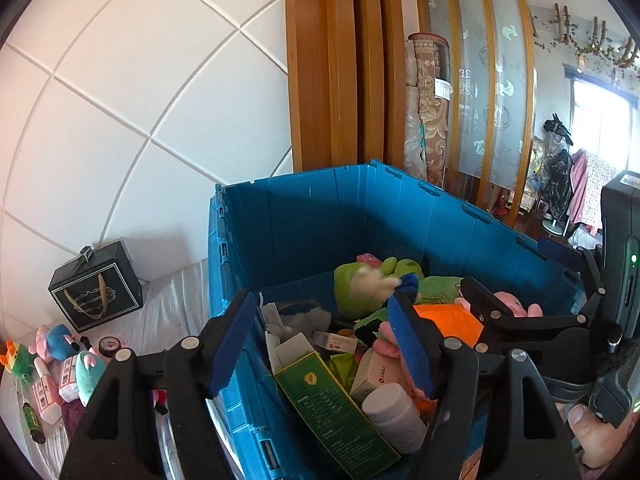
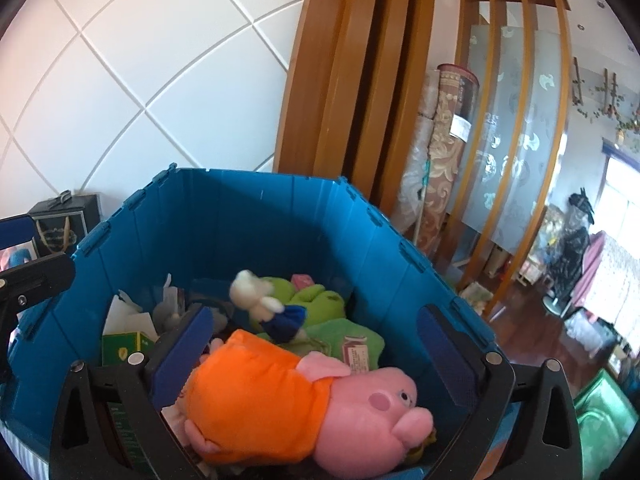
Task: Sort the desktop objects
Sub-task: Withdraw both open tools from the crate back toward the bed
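While both jaws gape, blue crate (image 1: 304,216) on white-covered surface (image 1: 168,312), tiled wall (image 1: 140,80), wooden screen (image 2: 516,120).

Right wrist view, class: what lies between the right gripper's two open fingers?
A pink pig plush in an orange dress, lying in the blue crate between the right gripper fingers, untouched.
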The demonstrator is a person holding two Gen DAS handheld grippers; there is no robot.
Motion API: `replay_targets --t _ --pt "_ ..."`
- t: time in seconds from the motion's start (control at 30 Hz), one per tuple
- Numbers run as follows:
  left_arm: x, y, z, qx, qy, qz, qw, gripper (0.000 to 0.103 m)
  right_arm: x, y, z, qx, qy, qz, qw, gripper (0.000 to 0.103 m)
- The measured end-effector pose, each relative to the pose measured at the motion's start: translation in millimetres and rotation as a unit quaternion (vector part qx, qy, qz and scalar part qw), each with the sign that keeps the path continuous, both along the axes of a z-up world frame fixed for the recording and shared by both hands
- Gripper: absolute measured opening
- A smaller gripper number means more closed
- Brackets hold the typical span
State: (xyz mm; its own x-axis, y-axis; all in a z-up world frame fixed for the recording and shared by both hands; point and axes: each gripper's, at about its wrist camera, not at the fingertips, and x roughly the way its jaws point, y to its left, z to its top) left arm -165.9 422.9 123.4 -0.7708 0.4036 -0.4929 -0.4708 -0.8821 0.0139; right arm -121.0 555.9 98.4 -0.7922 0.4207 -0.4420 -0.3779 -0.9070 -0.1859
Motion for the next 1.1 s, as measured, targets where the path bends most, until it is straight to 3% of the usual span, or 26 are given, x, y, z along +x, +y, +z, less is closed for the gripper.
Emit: replay_targets --t 0.37,0.7,0.87,1.1 --pt "9 -70 1 0.032 0.012 0.037 0.9988 0.068 7 -48 10 0.022 0.021 0.019 0.999 0.103" --pt "9 -190 -28 0.02 -0.009 0.137 0.9903 0.068 2 -137 20 -0.011 0.055 0.116 0.992 0.103" --pt "4 -271 -67 0.001 -0.055 0.204 0.9773 0.068 -21 -195 5 -0.023 0.038 0.171 0.984 0.103" --pt "8 -395 -135 -0.017 -0.123 0.298 0.9464 0.068 -65 -272 -37 -0.042 -0.022 0.236 0.971 0.103"
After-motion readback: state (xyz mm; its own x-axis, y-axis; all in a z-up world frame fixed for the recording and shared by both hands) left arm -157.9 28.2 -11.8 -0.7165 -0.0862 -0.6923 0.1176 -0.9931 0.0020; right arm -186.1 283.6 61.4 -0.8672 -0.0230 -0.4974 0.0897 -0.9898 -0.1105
